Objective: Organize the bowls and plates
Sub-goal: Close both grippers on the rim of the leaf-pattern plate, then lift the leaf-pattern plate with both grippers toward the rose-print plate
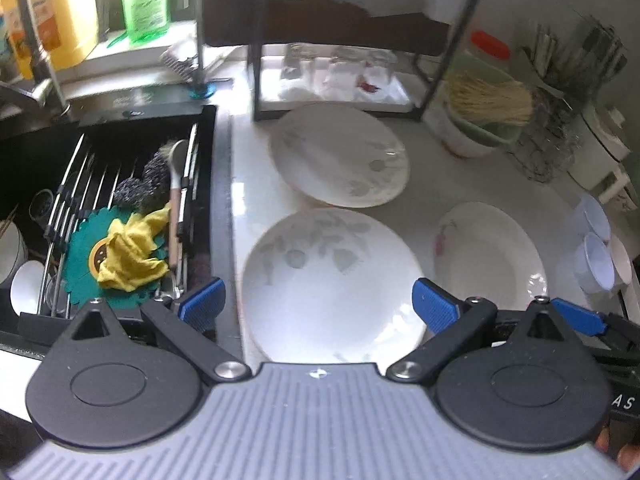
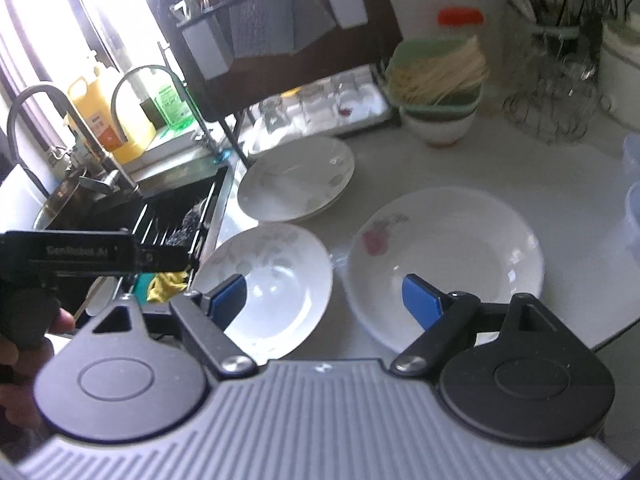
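Observation:
Three white plates lie on the pale counter. A near plate with grey leaves (image 1: 332, 284) (image 2: 272, 280) sits by the sink edge. A far leaf plate (image 1: 340, 156) (image 2: 296, 178) rests on another plate. A plate with a pink flower (image 1: 488, 256) (image 2: 444, 256) lies to the right. My left gripper (image 1: 318, 304) is open and empty, its blue pads on either side of the near plate, above it. My right gripper (image 2: 324, 300) is open and empty, above the gap between the near plate and the flower plate. Stacked bowls (image 1: 476, 128) (image 2: 438, 116) stand at the back.
A black sink (image 1: 108, 208) with a wire rack, scourers and a yellow cloth (image 1: 132, 252) lies left. A dark dish rack (image 1: 344, 40) (image 2: 288, 40) stands behind the plates. Small plastic cups (image 1: 596, 248) sit at the right edge. Bottles (image 1: 60, 12) stand on the sill.

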### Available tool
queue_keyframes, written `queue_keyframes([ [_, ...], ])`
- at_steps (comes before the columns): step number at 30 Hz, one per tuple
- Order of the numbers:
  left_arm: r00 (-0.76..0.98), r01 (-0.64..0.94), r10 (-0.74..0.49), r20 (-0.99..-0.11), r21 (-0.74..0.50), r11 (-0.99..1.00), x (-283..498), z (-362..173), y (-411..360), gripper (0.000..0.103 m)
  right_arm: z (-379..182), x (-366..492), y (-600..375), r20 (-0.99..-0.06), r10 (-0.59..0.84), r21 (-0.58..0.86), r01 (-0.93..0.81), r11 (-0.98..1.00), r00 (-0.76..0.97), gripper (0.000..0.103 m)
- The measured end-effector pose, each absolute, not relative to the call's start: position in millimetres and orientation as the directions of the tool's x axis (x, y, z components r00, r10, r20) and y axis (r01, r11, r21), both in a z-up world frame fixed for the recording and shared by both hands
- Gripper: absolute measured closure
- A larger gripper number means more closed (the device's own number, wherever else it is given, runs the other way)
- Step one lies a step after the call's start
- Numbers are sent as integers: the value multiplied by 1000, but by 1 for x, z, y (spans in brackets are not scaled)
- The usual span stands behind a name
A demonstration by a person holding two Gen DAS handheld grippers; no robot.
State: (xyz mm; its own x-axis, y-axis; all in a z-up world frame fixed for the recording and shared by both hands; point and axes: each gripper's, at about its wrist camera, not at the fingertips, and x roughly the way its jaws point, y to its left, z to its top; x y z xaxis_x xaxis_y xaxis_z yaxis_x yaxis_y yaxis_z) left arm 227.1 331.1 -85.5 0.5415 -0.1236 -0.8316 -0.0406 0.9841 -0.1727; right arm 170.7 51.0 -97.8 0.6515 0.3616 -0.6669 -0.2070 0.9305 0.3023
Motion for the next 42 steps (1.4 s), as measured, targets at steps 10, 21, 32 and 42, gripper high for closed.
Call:
queue_keyframes([
  [10, 539, -34, -129, -832, -175, 984, 254, -117, 375, 3, -118, 198, 83, -688, 396, 361, -187, 914, 608, 17],
  [21, 471, 2, -155, -868, -175, 985, 288, -166, 385, 40, -148, 226, 92, -779, 375, 416, -34, 909, 502, 51],
  [32, 418, 75, -231, -879, -219, 973, 305, -195, 386, 60, -171, 232, 81, -821, 345, 438, 113, 892, 455, 74],
  [42, 399, 128, -261, -879, -228, 965, 315, -204, 369, 61, -190, 247, 82, -814, 378, 473, 124, 872, 440, 90],
])
